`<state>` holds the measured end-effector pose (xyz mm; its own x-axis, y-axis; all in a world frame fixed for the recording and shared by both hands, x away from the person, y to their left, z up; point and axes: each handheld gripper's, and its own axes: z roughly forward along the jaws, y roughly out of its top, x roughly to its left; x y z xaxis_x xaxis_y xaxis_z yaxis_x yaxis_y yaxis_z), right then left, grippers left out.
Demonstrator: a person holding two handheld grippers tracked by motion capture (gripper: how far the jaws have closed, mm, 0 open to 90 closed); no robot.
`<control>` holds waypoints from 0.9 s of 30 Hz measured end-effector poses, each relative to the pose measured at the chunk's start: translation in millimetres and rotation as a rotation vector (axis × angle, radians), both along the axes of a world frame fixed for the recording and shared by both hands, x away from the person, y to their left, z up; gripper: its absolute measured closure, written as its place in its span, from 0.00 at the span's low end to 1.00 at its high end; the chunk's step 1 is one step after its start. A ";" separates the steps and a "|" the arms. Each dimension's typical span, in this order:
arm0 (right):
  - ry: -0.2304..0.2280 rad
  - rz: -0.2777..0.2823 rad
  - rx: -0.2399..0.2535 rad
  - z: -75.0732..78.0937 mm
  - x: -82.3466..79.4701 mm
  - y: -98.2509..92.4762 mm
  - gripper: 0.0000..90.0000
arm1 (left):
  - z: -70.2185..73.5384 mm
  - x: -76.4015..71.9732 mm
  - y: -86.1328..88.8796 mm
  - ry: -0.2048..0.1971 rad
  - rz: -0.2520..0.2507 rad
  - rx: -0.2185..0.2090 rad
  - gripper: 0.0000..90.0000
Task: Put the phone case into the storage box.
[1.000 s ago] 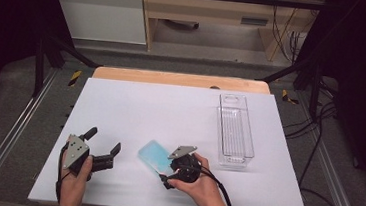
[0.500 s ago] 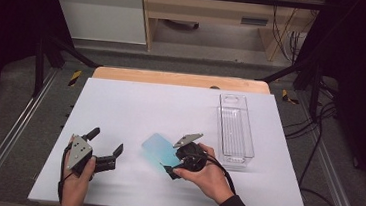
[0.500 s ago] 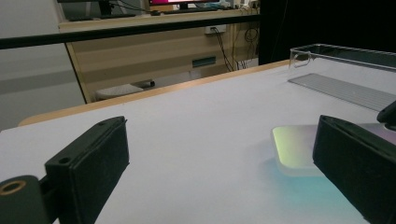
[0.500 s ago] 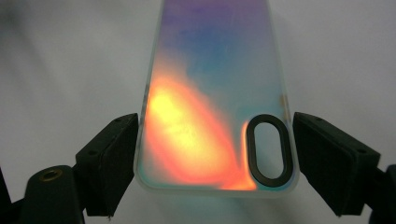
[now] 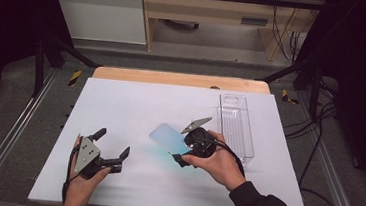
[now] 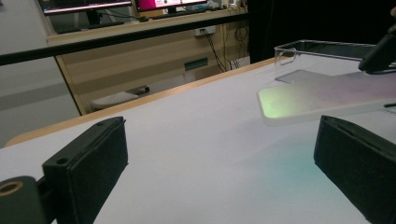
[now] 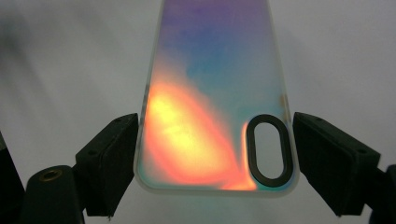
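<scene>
While right tool clamps iridescent phone case by its long edges, case hangs off white table, tilted, camera cutout end nearest jaws. Right gripper view: pads pressed on both case sides. Left tool rests low at table's near left, jaws spread wide, nothing between them, well apart from case. Clear plastic tray lies just beside right hand, toward table's right edge.

The high view looks forward and down over the whole bench from the person's side. The left gripper view skims low across it towards the far edge. The right gripper view sits close. All share the phone case.
</scene>
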<state>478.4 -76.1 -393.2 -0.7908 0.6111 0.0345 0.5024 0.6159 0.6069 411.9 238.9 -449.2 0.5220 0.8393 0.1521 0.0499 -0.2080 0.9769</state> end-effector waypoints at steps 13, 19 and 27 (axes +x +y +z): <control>0.016 -0.002 -0.053 34.1 13.0 -14.3 0.20 | 10.8 7.2 -37.6 -0.050 -0.069 0.103 0.02; 0.027 -0.001 -0.062 40.7 14.3 -19.0 0.20 | 14.2 10.2 -62.0 -0.075 -0.105 0.145 0.03; 0.042 0.016 -0.068 47.5 17.4 -21.0 0.20 | 24.2 20.6 -87.0 -0.114 -0.167 0.192 0.02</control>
